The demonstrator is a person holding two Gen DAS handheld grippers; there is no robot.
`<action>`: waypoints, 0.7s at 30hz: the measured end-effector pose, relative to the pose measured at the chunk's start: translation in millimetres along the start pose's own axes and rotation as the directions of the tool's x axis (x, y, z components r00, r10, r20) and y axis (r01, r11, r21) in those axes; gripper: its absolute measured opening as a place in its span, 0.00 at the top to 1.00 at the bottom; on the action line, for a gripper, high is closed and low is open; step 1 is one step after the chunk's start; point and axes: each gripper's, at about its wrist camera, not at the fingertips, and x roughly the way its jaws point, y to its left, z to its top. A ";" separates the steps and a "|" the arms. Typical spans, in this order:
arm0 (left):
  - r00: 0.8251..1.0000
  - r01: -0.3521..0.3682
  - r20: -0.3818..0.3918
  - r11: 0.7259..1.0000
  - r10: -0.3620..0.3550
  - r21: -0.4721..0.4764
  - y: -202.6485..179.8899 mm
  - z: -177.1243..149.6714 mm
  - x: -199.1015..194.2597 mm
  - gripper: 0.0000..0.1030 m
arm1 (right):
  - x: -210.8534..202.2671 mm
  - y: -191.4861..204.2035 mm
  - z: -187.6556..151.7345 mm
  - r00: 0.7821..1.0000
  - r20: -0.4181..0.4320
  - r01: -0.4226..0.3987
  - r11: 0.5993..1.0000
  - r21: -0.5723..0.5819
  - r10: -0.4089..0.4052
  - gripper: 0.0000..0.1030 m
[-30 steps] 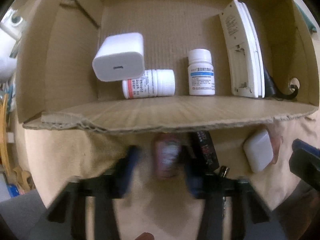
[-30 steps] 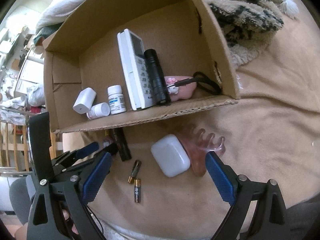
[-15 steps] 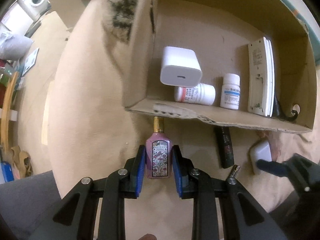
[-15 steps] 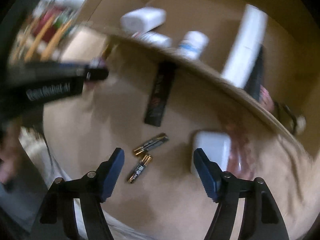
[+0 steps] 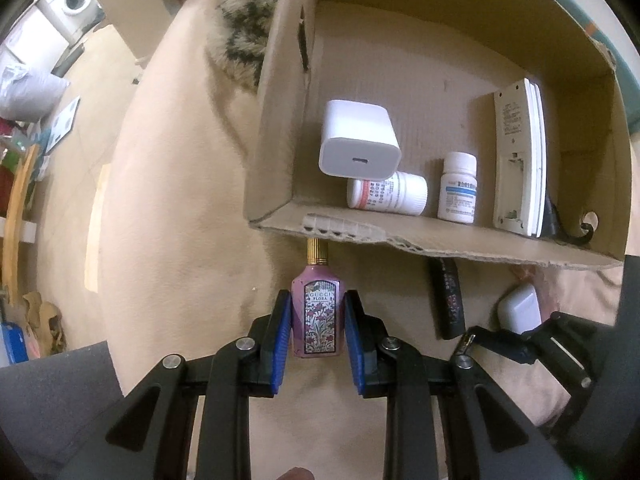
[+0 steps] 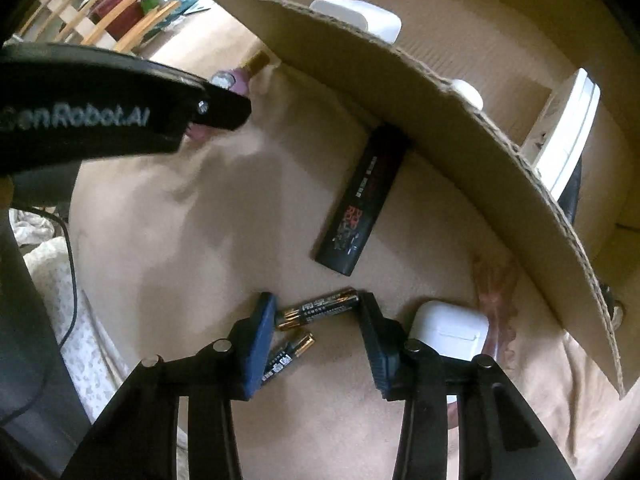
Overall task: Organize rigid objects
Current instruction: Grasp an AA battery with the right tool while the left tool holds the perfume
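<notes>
My left gripper [image 5: 318,299] is shut on a pink perfume bottle [image 5: 318,320] with a gold cap, held just in front of the cardboard box [image 5: 440,244]. In the right wrist view my right gripper [image 6: 318,305] points down at the beige blanket. Its jaws are closing lengthwise on a black-and-gold battery [image 6: 320,307], and the blue pads meet both of its ends. A second battery [image 6: 294,350] lies just below, by the left finger. The bottle [image 6: 240,80] shows again at the upper left, behind the left gripper's black finger.
The box holds a white charger [image 5: 358,140], two white pill bottles [image 5: 386,199] [image 5: 458,188] and a white remote [image 5: 518,160]. Outside, along its front wall, lie a black tube [image 6: 360,208], a white earbud case [image 6: 448,330] and a pink comb [image 6: 496,292].
My right gripper has rolled and swung over from the earbud case to the batteries, its jaws narrowing from wide onto one battery. The left gripper, blurred earlier, now holds the perfume bottle steadily, a little higher.
</notes>
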 end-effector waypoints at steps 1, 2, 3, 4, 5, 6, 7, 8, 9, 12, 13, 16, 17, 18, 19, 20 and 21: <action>1.000 -0.005 -0.002 1.000 0.005 0.000 0.9 -0.8 0.9 0.77 | -2.0 2.1 0.6 1.000 0.004 -0.003 1.000 0.002 0.003 0.57; 1.000 -0.010 -0.003 1.000 0.010 -0.002 1.2 -1.4 1.1 0.77 | -3.1 1.5 -0.2 1.000 0.009 -0.007 1.000 0.001 0.007 0.57; 1.000 -0.015 -0.003 1.000 0.014 -0.006 2.9 -2.3 1.3 0.77 | -5.8 2.8 -0.7 1.000 0.014 -0.009 1.000 0.001 0.009 0.57; 1.000 -0.018 -0.002 1.000 0.018 -0.009 1.0 -3.4 1.8 0.77 | -11.3 -2.1 -2.3 1.000 0.019 -0.012 1.000 0.003 0.012 0.57; 1.000 -0.022 0.000 1.000 0.022 -0.013 1.2 -4.1 0.7 0.77 | -16.9 -5.6 -4.9 1.000 0.027 -0.013 1.000 0.007 0.013 0.57; 1.000 -0.024 0.003 1.000 0.024 -0.018 1.5 -3.7 -0.3 0.77 | -20.8 -6.6 -6.3 0.999 0.034 -0.016 1.000 0.015 0.016 0.57; 1.000 -0.026 0.007 0.999 0.026 -0.022 2.7 -4.0 -3.0 0.77 | -25.5 -8.0 -7.8 0.999 0.043 -0.020 0.999 0.026 0.018 0.57; 1.000 -0.028 0.010 0.999 0.028 -0.025 4.9 -5.2 -4.2 0.77 | -29.8 -9.7 -8.9 0.998 0.052 -0.022 0.999 0.034 0.021 0.57; 0.999 -0.031 0.016 0.999 0.032 -0.028 6.3 -6.1 -7.5 0.77 | -36.6 -11.0 -10.7 0.998 0.067 -0.025 0.999 0.044 0.022 0.57; 0.999 -0.035 0.033 0.999 0.036 -0.029 8.9 -9.6 -16.2 0.77 | -55.9 -16.6 -19.1 0.993 0.113 -0.024 0.997 0.074 0.015 0.57; 0.999 -0.037 0.038 0.999 0.038 -0.030 9.6 -11.5 -19.9 0.77 | -62.8 -19.3 -23.5 0.992 0.129 -0.024 0.996 0.087 0.013 0.57; 0.998 -0.030 0.046 0.999 0.031 -0.037 11.8 -18.2 -28.7 0.77 | -81.8 -29.0 -28.8 0.984 0.178 -0.039 0.987 0.154 0.011 0.57; 0.999 -0.021 0.045 0.999 0.023 -0.044 13.2 -21.0 -31.9 0.77 | -86.8 -36.4 -32.3 0.981 0.195 -0.047 0.982 0.185 0.010 0.57; 0.999 -0.012 0.047 0.999 0.014 -0.046 13.9 -23.6 -35.4 0.77 | -94.0 -40.9 -37.3 0.976 0.216 -0.053 0.974 0.219 0.004 0.57; 0.999 -0.010 0.051 0.999 0.012 -0.044 14.1 -24.4 -39.7 0.77 | -98.5 -44.5 -42.1 0.972 0.234 -0.061 0.967 0.246 0.002 0.57; 0.998 -0.007 0.059 0.999 0.010 -0.044 13.9 -26.7 -43.9 0.77 | -103.7 -50.0 -48.0 0.967 0.254 -0.080 0.957 0.278 0.007 0.57; 0.998 -0.003 0.069 0.999 0.006 -0.043 16.0 -29.3 -48.1 0.77 | -108.1 -54.7 -54.0 0.962 0.275 -0.098 0.944 0.314 0.008 0.57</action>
